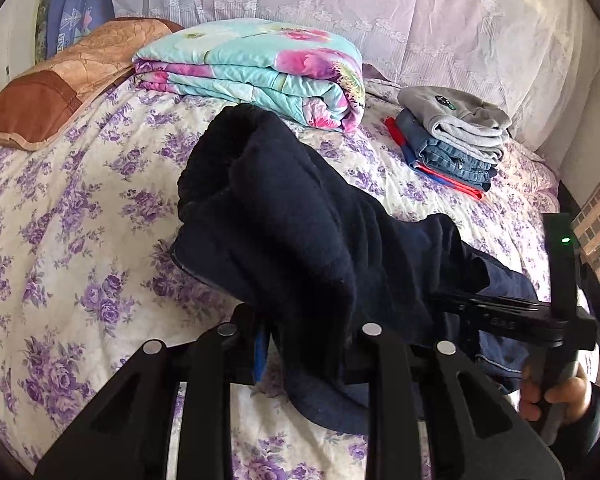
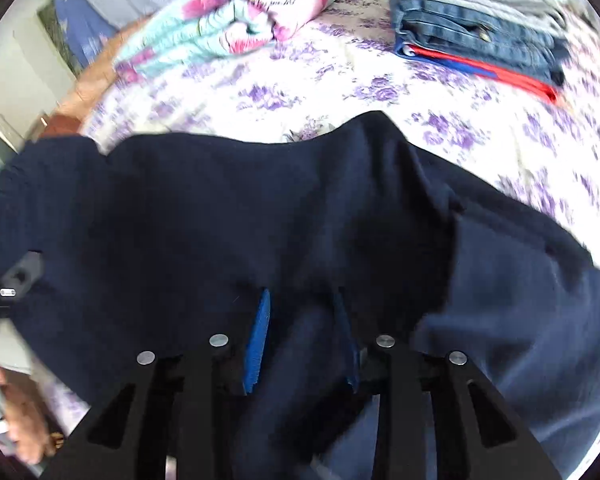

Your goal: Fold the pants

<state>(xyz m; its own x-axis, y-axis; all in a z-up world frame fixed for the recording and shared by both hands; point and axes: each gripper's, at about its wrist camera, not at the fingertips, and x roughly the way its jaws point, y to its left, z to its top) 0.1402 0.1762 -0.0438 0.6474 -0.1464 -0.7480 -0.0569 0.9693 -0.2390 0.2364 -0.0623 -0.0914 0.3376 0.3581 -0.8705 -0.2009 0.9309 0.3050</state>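
Pants (image 1: 300,220) in my claws: dark navy, plain. Bedspread (image 1: 60,208): cream with purple rose sprigs. Quilt (image 1: 252,68), behind the pants: aqua, pink blooms. Pillow (image 1: 60,80), left of the quilt: tan and rust brown. Stack (image 1: 452,144), right of the quilt: grey on top, blue denim, then red-and-blue, possibly striped. My finger pads (image 2: 258,344): bright blue.

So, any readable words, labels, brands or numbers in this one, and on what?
None can be read.
Round patch on the grey folded garment: too small.
Embossed marks on the right gripper body: illegible.
Print on the blue cloth at the far left: too small.
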